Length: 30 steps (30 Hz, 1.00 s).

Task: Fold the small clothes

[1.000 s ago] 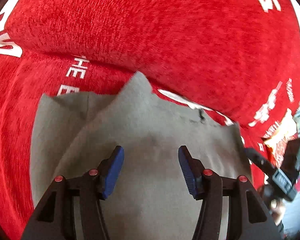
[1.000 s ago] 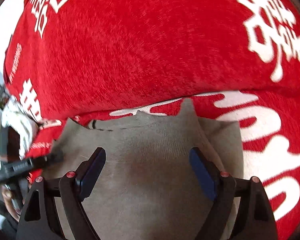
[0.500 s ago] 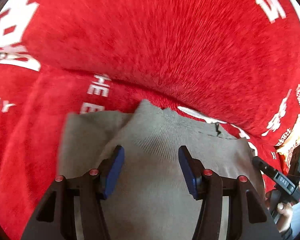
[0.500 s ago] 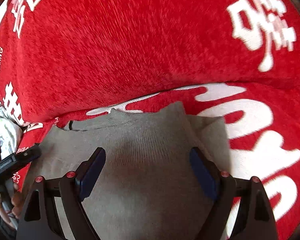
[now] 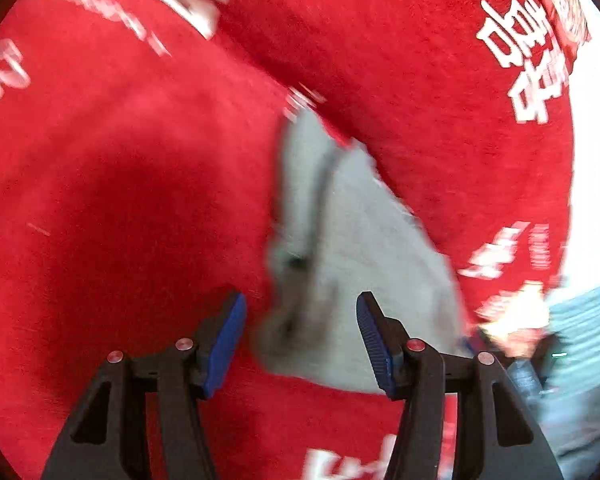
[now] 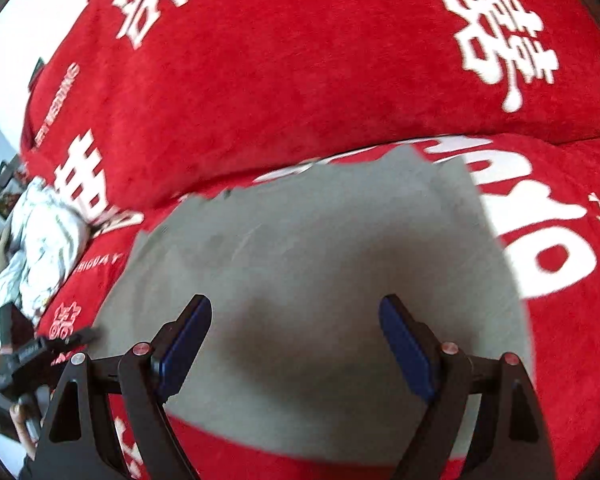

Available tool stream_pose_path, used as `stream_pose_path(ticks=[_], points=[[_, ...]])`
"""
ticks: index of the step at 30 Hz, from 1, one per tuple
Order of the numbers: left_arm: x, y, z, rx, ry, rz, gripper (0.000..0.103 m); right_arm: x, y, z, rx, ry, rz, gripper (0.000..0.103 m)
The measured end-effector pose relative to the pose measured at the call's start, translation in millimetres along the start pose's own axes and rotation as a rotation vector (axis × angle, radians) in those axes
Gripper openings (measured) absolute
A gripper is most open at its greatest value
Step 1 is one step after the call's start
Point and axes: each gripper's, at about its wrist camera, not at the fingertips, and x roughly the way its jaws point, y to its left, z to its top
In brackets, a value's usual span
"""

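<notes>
A folded grey knit garment (image 6: 320, 248) lies flat on a red bedcover with white lettering (image 6: 260, 80). In the left wrist view the garment (image 5: 360, 240) is blurred and sits ahead and to the right. My left gripper (image 5: 300, 340) is open and empty, above the garment's left edge. My right gripper (image 6: 296, 340) is open and empty, hovering over the near half of the garment. The left gripper also shows at the left edge of the right wrist view (image 6: 32, 352).
A large red pillow (image 6: 300, 60) rises right behind the garment. A crumpled white printed cloth (image 6: 40, 244) lies at the far left. A grey-blue sleeve (image 5: 580, 320) shows at the right of the left wrist view.
Both grippers have pulled back and up from the garment. The left gripper swung left, so the garment now sits to its right. The garment's near edge is now in view.
</notes>
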Motion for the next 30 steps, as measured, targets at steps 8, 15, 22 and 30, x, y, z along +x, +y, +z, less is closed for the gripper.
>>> stream_pose_path(ticks=[8,15,22,30], points=[[33.3,-11.8,14.6,-0.012,0.009,-0.074,0.058,0.3,43.9,-9.1,-0.097,0.037,0.006,0.088],[46.9,-13.4,14.8,0.042,-0.007,-0.096,0.023,20.2,82.3,24.0,-0.155,0.089,0.021,0.091],[38.5,-7.6,7.0,0.076,-0.064,-0.131,0.022,108.8,147.6,66.0,-0.174,0.258,0.070,0.095],[39.2,-23.3,2.5,0.150,-0.089,-0.035,0.022,205.6,206.4,83.1,-0.142,0.462,0.048,0.095]])
